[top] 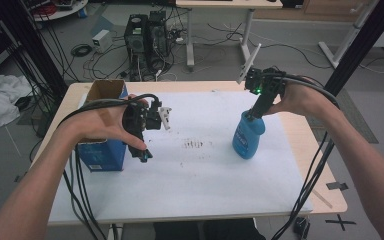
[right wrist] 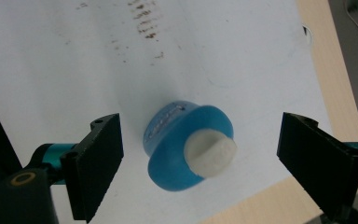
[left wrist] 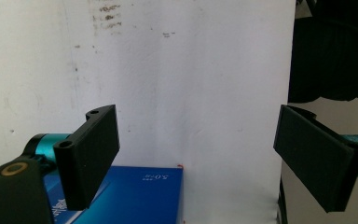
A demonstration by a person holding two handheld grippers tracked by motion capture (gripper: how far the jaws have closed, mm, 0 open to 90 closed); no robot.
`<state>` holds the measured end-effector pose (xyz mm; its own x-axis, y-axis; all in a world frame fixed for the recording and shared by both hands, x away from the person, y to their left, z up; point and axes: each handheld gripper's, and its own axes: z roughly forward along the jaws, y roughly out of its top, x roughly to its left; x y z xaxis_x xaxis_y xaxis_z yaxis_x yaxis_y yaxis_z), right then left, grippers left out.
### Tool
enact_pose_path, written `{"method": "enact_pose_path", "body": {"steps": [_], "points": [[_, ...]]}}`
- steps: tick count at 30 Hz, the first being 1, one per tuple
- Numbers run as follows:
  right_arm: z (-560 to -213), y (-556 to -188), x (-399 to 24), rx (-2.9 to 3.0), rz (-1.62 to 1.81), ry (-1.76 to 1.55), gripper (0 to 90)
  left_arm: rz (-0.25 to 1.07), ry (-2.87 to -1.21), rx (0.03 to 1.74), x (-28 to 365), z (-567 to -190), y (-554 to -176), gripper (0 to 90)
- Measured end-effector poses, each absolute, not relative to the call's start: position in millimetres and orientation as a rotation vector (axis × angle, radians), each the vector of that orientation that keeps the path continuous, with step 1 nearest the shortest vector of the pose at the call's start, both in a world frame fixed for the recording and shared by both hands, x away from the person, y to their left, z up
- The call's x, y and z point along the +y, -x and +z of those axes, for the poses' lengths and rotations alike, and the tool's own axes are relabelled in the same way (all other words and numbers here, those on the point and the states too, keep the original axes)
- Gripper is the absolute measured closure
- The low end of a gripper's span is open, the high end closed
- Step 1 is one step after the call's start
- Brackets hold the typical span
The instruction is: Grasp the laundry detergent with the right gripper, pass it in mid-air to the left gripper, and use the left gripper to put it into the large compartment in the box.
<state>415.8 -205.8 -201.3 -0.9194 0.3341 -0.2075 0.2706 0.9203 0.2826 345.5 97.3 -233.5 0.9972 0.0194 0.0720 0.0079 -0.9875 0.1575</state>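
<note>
The right gripper [right wrist: 200, 163] hangs with its jaws spread wide above the white cap [right wrist: 210, 152] of the blue bottle [top: 248, 134], gripping nothing. The bottle stands upright on the white sheet [top: 200, 170], right of middle. The left gripper [left wrist: 196, 156] is likewise spread and empty, just beside the open blue box [top: 101, 150]. By my reading the grasp is not yet made; closing on the bottle and moving it remain.
</note>
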Motion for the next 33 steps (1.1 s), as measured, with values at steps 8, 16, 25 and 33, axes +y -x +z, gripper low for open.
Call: {"method": "enact_pose_path", "body": {"steps": [8,16,25,33], "points": [[-202,-411,-227,2.787,0.373,-0.66,13.5,0.114,-2.983,0.014,95,-233,-345,14.3],[-210,-406,-244,2.734,0.393,-0.86,13.5,0.114,-2.981,0.009,93,-235,-345,14.3],[-213,-395,-254,2.691,0.462,-0.995,13.5,0.115,-2.979,0.0,90,-235,-345,14.3],[-213,-386,-253,2.645,0.529,-1.058,13.5,0.109,-2.972,-0.002,88,-237,-345,14.3]]}}
